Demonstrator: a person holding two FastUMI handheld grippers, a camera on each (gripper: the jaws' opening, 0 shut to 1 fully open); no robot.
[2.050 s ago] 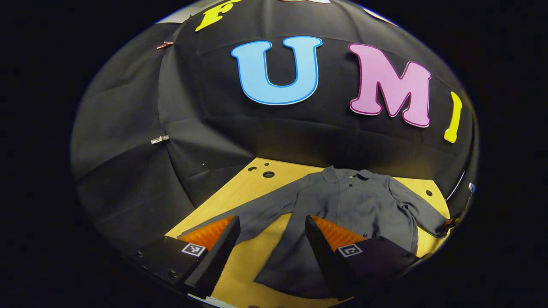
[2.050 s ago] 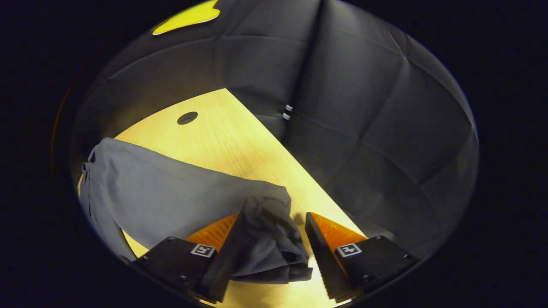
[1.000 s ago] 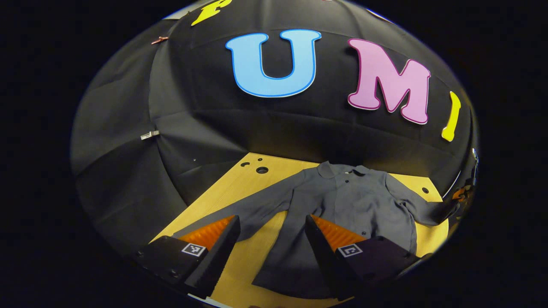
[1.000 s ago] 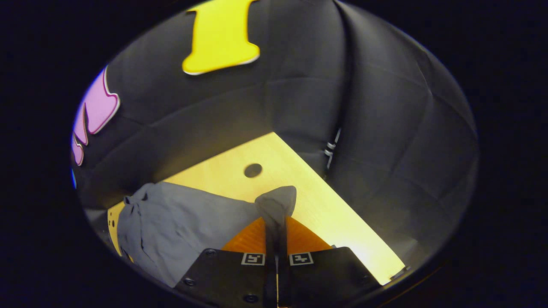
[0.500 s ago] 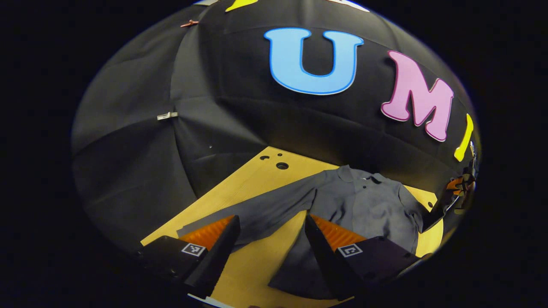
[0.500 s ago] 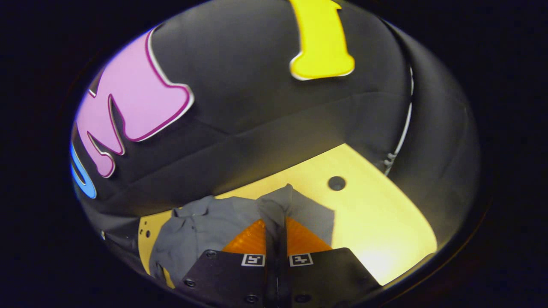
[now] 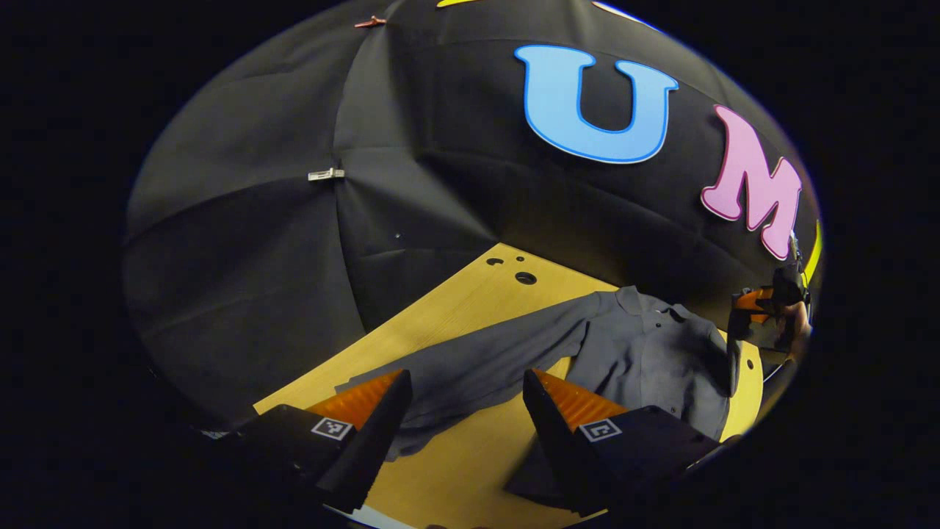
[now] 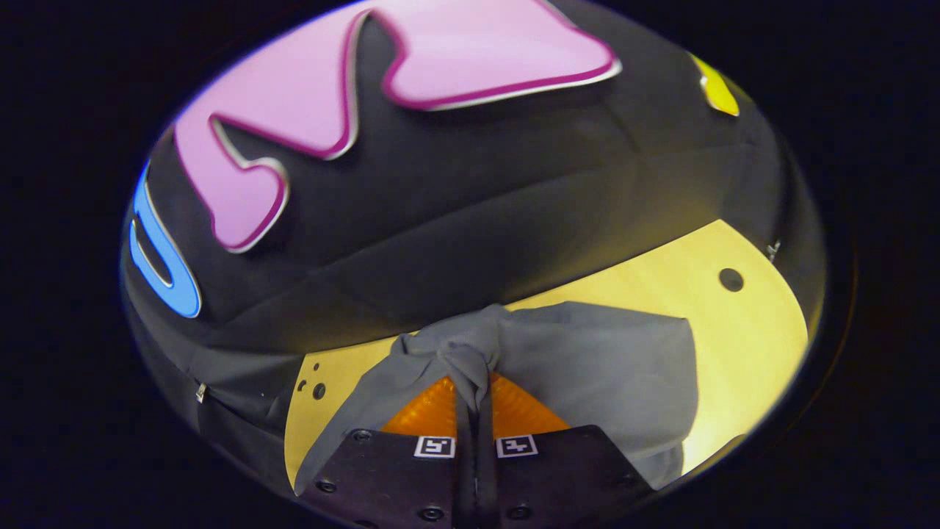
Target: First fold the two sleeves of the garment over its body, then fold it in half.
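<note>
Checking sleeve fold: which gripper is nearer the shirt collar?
Right. The right gripper, shut on a sleeve, is raised beside the collar; the left gripper hangs open over the other sleeve, farther off.

We see the shirt (image 7: 646,353) from afar w/ left gripper view; right gripper view's close above it; both share table (image 7: 455,308).
</note>
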